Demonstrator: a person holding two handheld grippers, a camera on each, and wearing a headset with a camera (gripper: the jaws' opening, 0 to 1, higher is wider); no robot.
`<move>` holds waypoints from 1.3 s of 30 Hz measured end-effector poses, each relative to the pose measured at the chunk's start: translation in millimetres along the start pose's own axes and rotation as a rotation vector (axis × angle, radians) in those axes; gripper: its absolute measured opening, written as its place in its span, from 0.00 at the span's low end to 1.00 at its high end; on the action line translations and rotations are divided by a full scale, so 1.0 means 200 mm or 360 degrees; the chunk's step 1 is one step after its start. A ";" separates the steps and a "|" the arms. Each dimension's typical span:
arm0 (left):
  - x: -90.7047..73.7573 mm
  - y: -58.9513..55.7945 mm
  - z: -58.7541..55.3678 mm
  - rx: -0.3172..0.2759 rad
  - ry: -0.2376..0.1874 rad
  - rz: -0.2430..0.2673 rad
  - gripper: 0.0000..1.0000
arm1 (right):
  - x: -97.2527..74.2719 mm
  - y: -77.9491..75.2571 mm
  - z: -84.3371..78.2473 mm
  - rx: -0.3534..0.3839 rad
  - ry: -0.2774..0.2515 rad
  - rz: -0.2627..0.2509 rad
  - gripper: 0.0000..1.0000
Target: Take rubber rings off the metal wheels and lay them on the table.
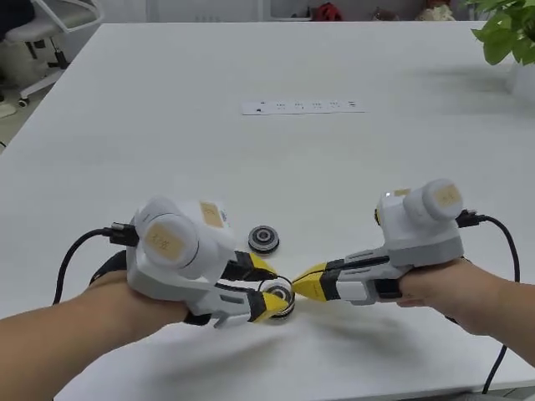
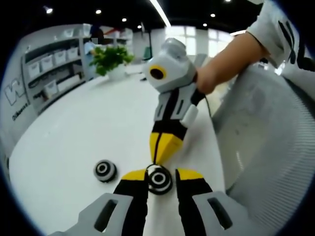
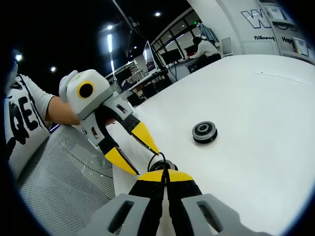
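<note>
A small metal wheel (image 1: pixel 277 296) with a black rubber ring is held just above the white table (image 1: pixel 251 159), with my left gripper (image 1: pixel 273 289) shut on it; its yellow-tipped jaws flank the wheel (image 2: pixel 160 180) in the left gripper view. My right gripper (image 1: pixel 298 288) comes in from the right with its jaws shut on the thin black rubber ring (image 3: pixel 157 159), pulled up as a small loop off the wheel (image 3: pixel 163 165). A second wheel (image 1: pixel 263 238) with its ring on lies flat on the table just beyond, also seen as the second wheel (image 2: pixel 105 170) and the second wheel (image 3: pixel 204 132).
A white power strip (image 1: pixel 303 107) lies flush in the table's middle. A potted plant (image 1: pixel 506 33) stands at the far right corner, an office chair (image 1: pixel 50 33) beyond the far left edge. The near table edge runs just below my hands.
</note>
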State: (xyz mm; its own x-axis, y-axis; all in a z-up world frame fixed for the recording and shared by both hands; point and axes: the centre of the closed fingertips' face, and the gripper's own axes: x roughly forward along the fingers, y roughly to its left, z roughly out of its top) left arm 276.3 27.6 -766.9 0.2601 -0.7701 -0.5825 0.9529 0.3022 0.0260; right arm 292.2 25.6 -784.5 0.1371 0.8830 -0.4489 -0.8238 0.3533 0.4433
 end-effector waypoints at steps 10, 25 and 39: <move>-0.07 0.00 0.03 -0.0006 -0.0049 0.0021 0.29 | 0.00 0.01 0.02 -0.0003 -0.0014 0.0013 0.00; -0.17 0.02 0.05 -0.0021 -0.0100 0.0063 0.42 | 0.00 0.04 0.04 -0.0030 -0.0018 0.0030 0.00; -0.27 0.03 0.04 -0.0039 -0.0137 0.0129 0.60 | 0.00 0.09 0.06 -0.0055 -0.0007 0.0065 0.00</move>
State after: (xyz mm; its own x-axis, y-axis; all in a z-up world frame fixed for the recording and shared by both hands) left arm 269.4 66.2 -730.0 0.3495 -0.7878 -0.5072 0.9244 0.3781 0.0498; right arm 284.3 36.6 -767.2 0.1055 0.8979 -0.4273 -0.8472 0.3061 0.4342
